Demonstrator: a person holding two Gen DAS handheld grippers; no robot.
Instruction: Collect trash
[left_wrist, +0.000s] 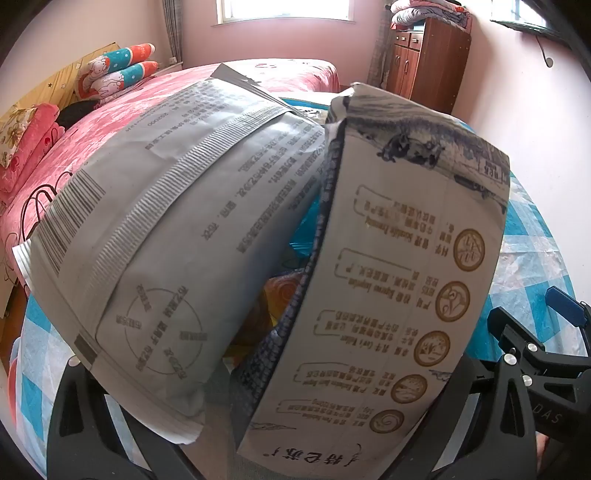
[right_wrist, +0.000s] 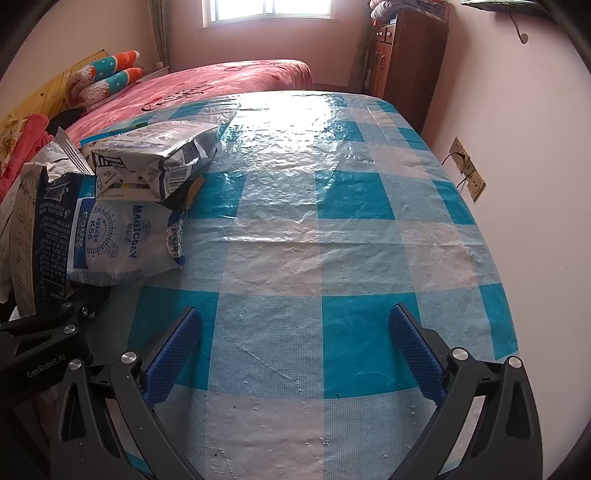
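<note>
Fingers (right_wrist: 173, 360) of the right gripper (right_wrist: 295, 354): blue ribbed pads spread wide, nothing between them, bare table (right_wrist: 332, 206) showing through the gap in the lower half of the right wrist view. Left gripper: fingertips hidden in its own view behind the packaging; only the black frame shows at the bottom edge, so whether it is spread or clamped cannot be read. Right view catches part of the left gripper's black body at lower left, fingertips again out of sight.

Table carries a blue-and-white checked plastic cover, glare at its far end. Right view shows most of it bare; left view shows only slivers at the right and lower left.

Trash, left view: grey foil bag (left_wrist: 147, 236) fills centre-left, barcode and printed text visible; white carton (left_wrist: 399, 266) with gold round icons fills centre-right, pressed beside the bag. Both sit very close to the lens.

Right view only: pile at the table's left edge, upper left of frame. Light-blue "MAGICDAY" pouch (right_wrist: 122, 243) lies flat, crumpled silver bag (right_wrist: 159, 162) resting on top of it.
</note>
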